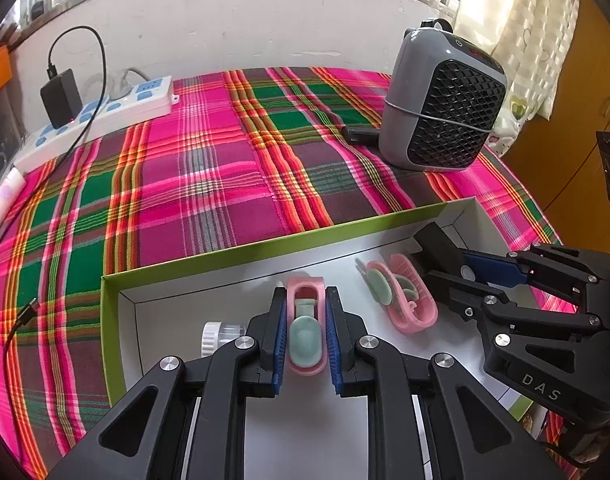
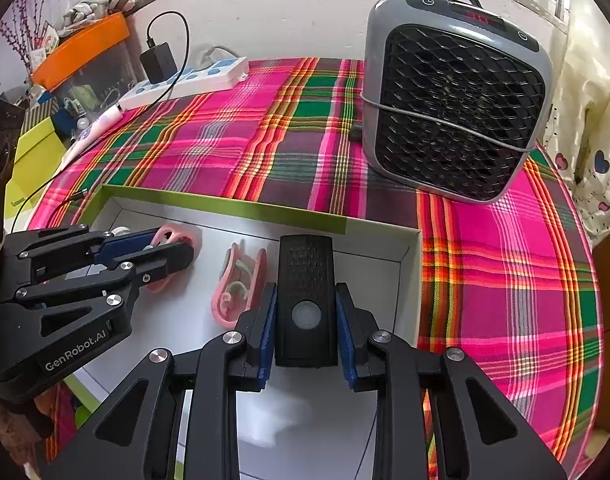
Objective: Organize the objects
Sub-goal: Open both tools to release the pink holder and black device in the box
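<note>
A shallow white box with a green rim [image 1: 233, 252] [image 2: 225, 202] lies on the plaid cloth. Over its floor my left gripper [image 1: 305, 312] [image 2: 185, 250] is shut on a pink clip with a pale green pad [image 1: 305, 336] [image 2: 167, 236]. A second pink clip [image 1: 401, 296] [image 2: 237, 292] lies loose on the box floor between the two grippers. My right gripper [image 2: 305, 304] [image 1: 441, 256] is shut on a black rectangular device with a round button [image 2: 305, 292] [image 1: 433, 242], held over the box's right part. A small clear bottle with a white cap [image 1: 219, 336] lies left of my left gripper.
A grey fan heater [image 1: 441, 100] [image 2: 453, 96] stands behind the box on the right. A white power strip with a black charger [image 1: 101, 112] [image 2: 189, 76] lies at the back left, its cable [image 1: 21, 320] trailing across the cloth. Plaid cloth [image 1: 209, 176] stretches beyond the box.
</note>
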`<state>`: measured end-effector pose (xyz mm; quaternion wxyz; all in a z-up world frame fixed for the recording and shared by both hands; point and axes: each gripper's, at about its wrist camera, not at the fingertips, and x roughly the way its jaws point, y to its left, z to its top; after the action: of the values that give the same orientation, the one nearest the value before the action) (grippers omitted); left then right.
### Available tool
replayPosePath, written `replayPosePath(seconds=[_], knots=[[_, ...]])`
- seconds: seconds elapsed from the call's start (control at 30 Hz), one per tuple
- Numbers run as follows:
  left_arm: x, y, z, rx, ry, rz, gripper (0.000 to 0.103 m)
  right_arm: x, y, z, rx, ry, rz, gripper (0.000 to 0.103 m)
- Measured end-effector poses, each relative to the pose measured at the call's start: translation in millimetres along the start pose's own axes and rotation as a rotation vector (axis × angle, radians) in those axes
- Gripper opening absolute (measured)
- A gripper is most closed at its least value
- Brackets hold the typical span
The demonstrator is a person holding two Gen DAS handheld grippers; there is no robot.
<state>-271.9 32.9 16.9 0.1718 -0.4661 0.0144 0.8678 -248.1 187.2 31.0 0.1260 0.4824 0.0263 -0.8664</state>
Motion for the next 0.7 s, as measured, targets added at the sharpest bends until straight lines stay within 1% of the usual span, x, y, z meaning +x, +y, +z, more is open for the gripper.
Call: replayPosePath(seconds=[0.3, 0.53, 0.6, 0.67, 0.7], knots=[[0.4, 0.6, 0.6, 0.003, 0.002, 0.001, 0.017, 0.2, 1.2, 0.5, 0.007, 0.000, -0.007, 0.028], [0.5, 0.6, 1.0, 0.005, 0.004, -0.006, 0.023, -0.5, -0.7, 0.2, 0.014, -0.004, 0.000, 0.028], [0.4, 0.4, 0.9, 0.002, 0.004, -0.007, 0.025, -1.5, -0.1, 0.3, 0.014, -0.007, 0.004, 0.031], [0.2, 0.3, 0.9, -0.001, 0.005, -0.006, 0.029, -2.0, 0.1, 0.4, 0.015, -0.008, 0.001, 0.038], [0.2, 0.3, 0.8, -0.003, 0.005, -0.005, 0.030, -2.3, -0.2, 0.5, 0.016, -0.010, -0.001, 0.039]])
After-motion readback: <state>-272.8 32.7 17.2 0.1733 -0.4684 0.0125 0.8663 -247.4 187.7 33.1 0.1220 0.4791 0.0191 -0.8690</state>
